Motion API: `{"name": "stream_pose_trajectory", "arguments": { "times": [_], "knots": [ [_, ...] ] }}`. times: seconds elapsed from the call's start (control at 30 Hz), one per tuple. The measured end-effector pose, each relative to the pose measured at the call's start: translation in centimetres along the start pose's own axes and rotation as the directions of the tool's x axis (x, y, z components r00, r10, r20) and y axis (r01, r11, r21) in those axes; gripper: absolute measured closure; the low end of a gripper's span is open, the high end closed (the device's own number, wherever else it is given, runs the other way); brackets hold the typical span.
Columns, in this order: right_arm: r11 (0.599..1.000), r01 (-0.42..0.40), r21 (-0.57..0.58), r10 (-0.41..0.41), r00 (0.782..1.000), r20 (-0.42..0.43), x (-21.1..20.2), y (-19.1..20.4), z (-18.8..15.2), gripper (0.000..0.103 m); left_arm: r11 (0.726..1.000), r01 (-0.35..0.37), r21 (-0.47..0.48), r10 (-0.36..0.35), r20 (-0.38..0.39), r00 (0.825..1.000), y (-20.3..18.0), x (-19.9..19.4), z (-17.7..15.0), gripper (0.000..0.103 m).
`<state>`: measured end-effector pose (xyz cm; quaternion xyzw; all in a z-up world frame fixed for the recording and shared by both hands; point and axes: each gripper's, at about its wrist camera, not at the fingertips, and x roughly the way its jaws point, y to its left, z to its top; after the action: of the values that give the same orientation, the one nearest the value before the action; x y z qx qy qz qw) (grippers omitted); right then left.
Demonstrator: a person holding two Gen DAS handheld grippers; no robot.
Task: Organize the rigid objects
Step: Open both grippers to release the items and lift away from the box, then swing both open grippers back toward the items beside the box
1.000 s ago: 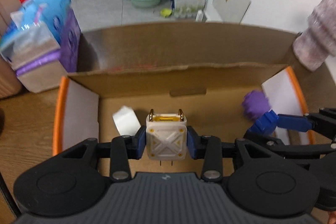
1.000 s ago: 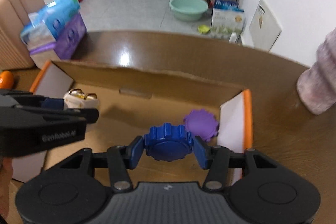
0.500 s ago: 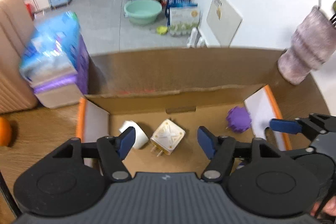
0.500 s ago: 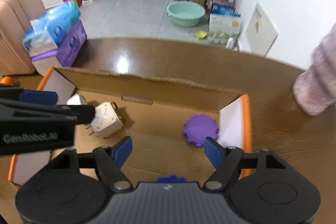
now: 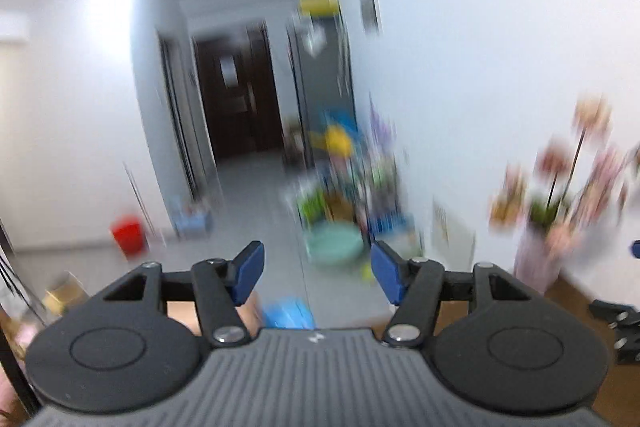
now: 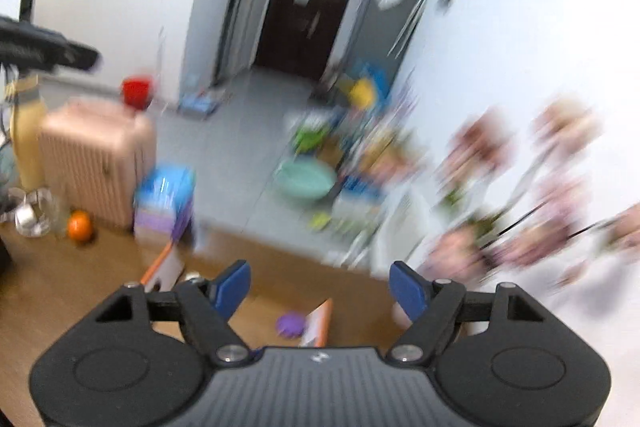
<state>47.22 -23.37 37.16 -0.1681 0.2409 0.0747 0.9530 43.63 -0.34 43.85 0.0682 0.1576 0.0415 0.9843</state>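
Both views are blurred by motion and tilted up toward the room. My left gripper (image 5: pixel 317 273) is open and empty, pointing down the hallway. My right gripper (image 6: pixel 320 289) is open and empty, raised above the cardboard box (image 6: pixel 320 319), whose orange-edged flaps show just below the fingers. A purple gear-shaped piece (image 6: pixel 291 324) lies inside the box by its right flap. The white plug and the blue gear are hidden. The left gripper shows at the upper left of the right wrist view (image 6: pixel 48 51).
A wooden table (image 6: pixel 60 287) holds an orange (image 6: pixel 79 226), a blue and purple package (image 6: pixel 164 203) and a vase of flowers (image 5: pixel 536 259). A pink suitcase (image 6: pixel 92 155), a red bucket (image 5: pixel 128 238) and a green basin (image 5: pixel 334 241) stand beyond.
Both grippers have let go of their objects in the box, then lifted and tilted up fast, so the box has dropped nearly out of view.
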Motion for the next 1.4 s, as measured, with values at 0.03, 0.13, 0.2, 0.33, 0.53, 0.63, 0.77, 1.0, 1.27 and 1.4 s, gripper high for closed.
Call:
{"name": "stream_pose_trajectory", "arguments": {
  "times": [0.03, 0.13, 0.2, 0.33, 0.53, 0.63, 0.77, 1.0, 1.27, 1.4],
  "knots": [
    [1.000, 0.020, 0.014, -0.021, 0.999, 0.040, -3.4, -0.8, 1.0, 0.023, 1.000, -0.007, -0.005, 0.007, 0.047, 0.999, 0.9, -3.6, 2.0, 0.041],
    [0.994, 0.096, 0.057, -0.104, 0.979, 0.175, -14.7, -2.8, 3.8, 0.020, 0.999, -0.039, 0.020, 0.035, 0.185, 0.982, 2.9, -14.3, 5.9, 0.041],
    [0.986, 0.143, 0.087, -0.162, 0.951, 0.262, -21.4, -3.5, 4.7, 0.017, 0.998, -0.057, 0.029, 0.047, 0.263, 0.964, 3.6, -20.6, 7.0, 0.040],
    [0.967, 0.233, 0.107, -0.256, 0.896, 0.362, -31.9, -3.3, 5.1, 0.018, 0.990, -0.140, 0.028, 0.121, 0.354, 0.927, 4.9, -29.0, 7.8, 0.041],
    [0.944, 0.290, 0.154, -0.329, 0.831, 0.448, -42.0, -3.1, 4.3, 0.018, 0.980, -0.168, -0.109, 0.199, 0.440, 0.876, 8.8, -38.0, 8.5, 0.043],
    [0.937, 0.296, 0.187, -0.350, 0.814, 0.463, -44.7, -3.7, 3.5, 0.018, 0.976, -0.167, -0.136, 0.211, 0.452, 0.867, 9.9, -40.3, 8.0, 0.045],
    [0.938, 0.275, 0.212, -0.344, 0.824, 0.450, -45.4, -4.6, 2.7, 0.017, 0.984, -0.128, -0.127, 0.171, 0.426, 0.888, 10.0, -40.1, 7.3, 0.045],
    [0.944, 0.272, 0.185, -0.326, 0.845, 0.424, -40.2, -5.7, 3.4, 0.016, 0.987, -0.111, -0.120, 0.149, 0.391, 0.908, 10.2, -34.2, 7.0, 0.045],
    [0.940, 0.281, 0.192, -0.335, 0.858, 0.389, -28.3, -7.9, 4.1, 0.017, 0.995, -0.034, -0.093, 0.063, 0.330, 0.942, 7.2, -20.6, 5.5, 0.045],
    [0.968, 0.205, 0.144, -0.244, 0.897, 0.368, -21.0, -6.6, 1.2, 0.016, 0.989, 0.103, -0.106, -0.066, 0.309, 0.949, 5.9, -14.5, 0.2, 0.045]
  ]
}}
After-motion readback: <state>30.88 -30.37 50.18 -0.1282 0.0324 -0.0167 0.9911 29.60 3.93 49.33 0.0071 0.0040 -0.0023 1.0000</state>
